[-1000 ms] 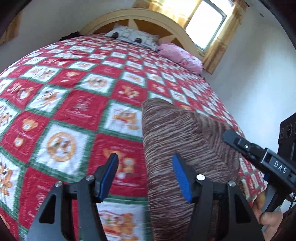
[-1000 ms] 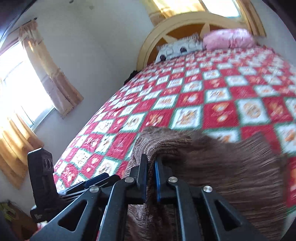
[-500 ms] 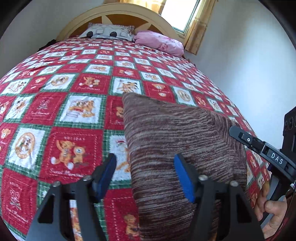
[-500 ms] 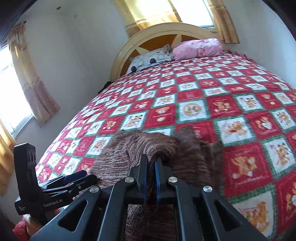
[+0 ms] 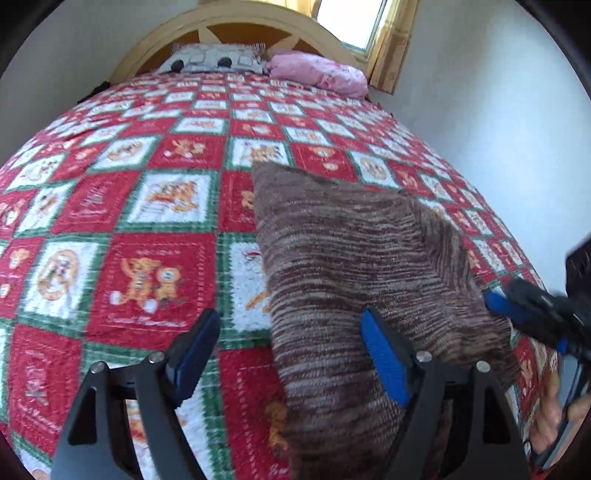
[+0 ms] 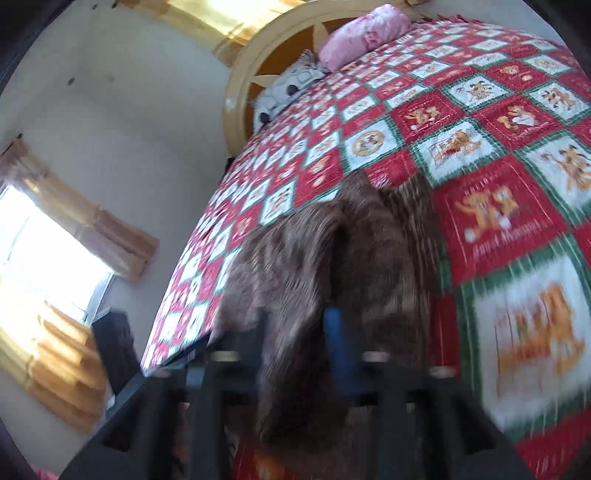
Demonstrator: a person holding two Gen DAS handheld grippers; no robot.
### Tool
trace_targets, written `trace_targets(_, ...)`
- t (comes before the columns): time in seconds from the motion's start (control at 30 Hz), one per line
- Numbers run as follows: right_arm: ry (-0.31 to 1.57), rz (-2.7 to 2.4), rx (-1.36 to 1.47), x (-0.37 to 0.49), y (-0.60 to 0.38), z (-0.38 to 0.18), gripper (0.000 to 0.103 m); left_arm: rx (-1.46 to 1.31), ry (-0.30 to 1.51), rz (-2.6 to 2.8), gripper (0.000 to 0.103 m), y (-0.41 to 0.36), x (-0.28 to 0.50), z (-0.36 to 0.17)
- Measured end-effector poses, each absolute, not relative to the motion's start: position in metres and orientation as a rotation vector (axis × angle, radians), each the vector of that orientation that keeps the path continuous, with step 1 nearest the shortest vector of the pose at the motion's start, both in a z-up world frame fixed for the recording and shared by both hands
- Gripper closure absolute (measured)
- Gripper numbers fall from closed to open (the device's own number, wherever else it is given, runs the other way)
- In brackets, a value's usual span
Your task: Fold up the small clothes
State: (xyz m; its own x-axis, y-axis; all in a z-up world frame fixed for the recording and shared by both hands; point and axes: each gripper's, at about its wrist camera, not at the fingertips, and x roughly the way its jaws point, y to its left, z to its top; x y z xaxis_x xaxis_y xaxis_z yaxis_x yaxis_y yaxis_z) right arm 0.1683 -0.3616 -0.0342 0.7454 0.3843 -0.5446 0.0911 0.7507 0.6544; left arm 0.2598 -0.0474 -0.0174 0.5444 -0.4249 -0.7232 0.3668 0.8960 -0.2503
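A brown striped knitted garment (image 5: 362, 266) lies folded on the red, white and green patchwork bedspread (image 5: 147, 206), near the bed's front edge. My left gripper (image 5: 288, 350) is open and empty, its right finger over the garment's near left part. My right gripper (image 5: 524, 317) shows at the garment's right edge in the left wrist view. In the blurred right wrist view the right gripper (image 6: 295, 343) has its fingers apart with a fold of the garment (image 6: 314, 266) between them, not clamped.
A grey patterned pillow (image 5: 214, 59) and a pink pillow (image 5: 317, 72) lie against the wooden headboard (image 5: 236, 33). A white wall (image 5: 498, 129) runs close along the bed's right side. Curtained windows (image 6: 55, 258) show in the right wrist view.
My right gripper was shut on the garment's edge and has now opened. The garment has settled flatter on the bedspread. Both views have shifted and the right wrist view is blurred by motion.
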Motion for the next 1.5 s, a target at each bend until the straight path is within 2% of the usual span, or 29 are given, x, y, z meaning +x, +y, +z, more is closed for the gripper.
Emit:
trace_targets(0.1, 0.713, 0.230, 0.683, 0.147, -0.340, -0.032, 0.036, -0.130, 0.857, -0.480, 0.022, -0.034, 0.252, -0.012)
trace_targets(0.27, 0.818, 0.217, 0.476, 0.151, -0.287, -0.048, 0.036, -0.161, 0.860, -0.453, 0.022, -0.017, 0.241, -0.010)
trace_targets(0.33, 0.810, 0.230, 0.439, 0.151, -0.273, -0.048, 0.040, -0.156, 0.863, -0.439, 0.022, -0.012, 0.239, -0.009)
trace_targets(0.37, 0.820, 0.243, 0.444, 0.153, -0.269, -0.048, 0.052, -0.160, 0.861, -0.436, 0.022, -0.010, 0.238, -0.008)
trace_targets(0.4, 0.837, 0.244, 0.448, 0.155, -0.268, -0.051, 0.078, -0.168, 0.858, -0.432, 0.022, -0.007, 0.237, -0.007)
trace_targets(0.43, 0.870, 0.239, 0.458, 0.159, -0.269, -0.056, 0.092, -0.180, 0.855, -0.428, 0.022, -0.004, 0.237, -0.005)
trace_targets(0.57, 0.880, 0.230, 0.487, 0.158, -0.282, -0.053, 0.094, -0.196, 0.842, -0.435, 0.022, 0.000, 0.237, 0.002)
trace_targets(0.7, 0.797, 0.212, 0.428, 0.140, -0.301, -0.013, 0.094, -0.183, 0.821, -0.473, 0.022, -0.011, 0.237, 0.014)
trace_targets(0.8, 0.808, 0.194, 0.347, 0.131, -0.309, 0.007, 0.094, -0.133, 0.807, -0.515, 0.022, -0.033, 0.236, 0.021)
trace_targets(0.97, 0.944, 0.170, 0.290, 0.123, -0.317, -0.022, 0.094, -0.071, 0.818, -0.599, 0.022, -0.079, 0.234, 0.019)
trace_targets(1.1, 0.956, 0.166, 0.308, 0.117, -0.322, -0.039, 0.093, 0.015, 0.856, -0.586, 0.021, -0.110, 0.235, 0.000)
trace_targets(1.13, 0.949, 0.167, 0.319, 0.117, -0.325, -0.037, 0.092, 0.058, 0.856, -0.564, 0.021, -0.116, 0.234, -0.006)
trace_targets(1.17, 0.931, 0.182, 0.334, 0.116, -0.328, -0.032, 0.089, 0.096, 0.845, -0.548, 0.017, -0.119, 0.232, -0.011)
trace_targets(1.23, 0.903, 0.198, 0.365, 0.119, -0.338, -0.021, 0.076, 0.128, 0.818, -0.542, 0.010, -0.119, 0.227, -0.017)
trace_targets(1.3, 0.843, 0.194, 0.432, 0.124, -0.354, -0.007, 0.036, 0.127, 0.824, -0.531, 0.007, -0.117, 0.228, -0.024)
trace_targets(1.33, 0.792, 0.195, 0.463, 0.129, -0.361, 0.001, 0.032, 0.111, 0.834, -0.525, 0.005, -0.113, 0.229, -0.029)
trace_targets(1.4, 0.718, 0.172, 0.492, 0.142, -0.375, 0.013, 0.032, 0.071, 0.831, -0.538, 0.006, -0.107, 0.229, -0.027)
trace_targets(1.5, 0.706, 0.148, 0.482, 0.183, -0.386, 0.009, 0.032, 0.021, 0.838, -0.556, 0.006, -0.101, 0.232, -0.026)
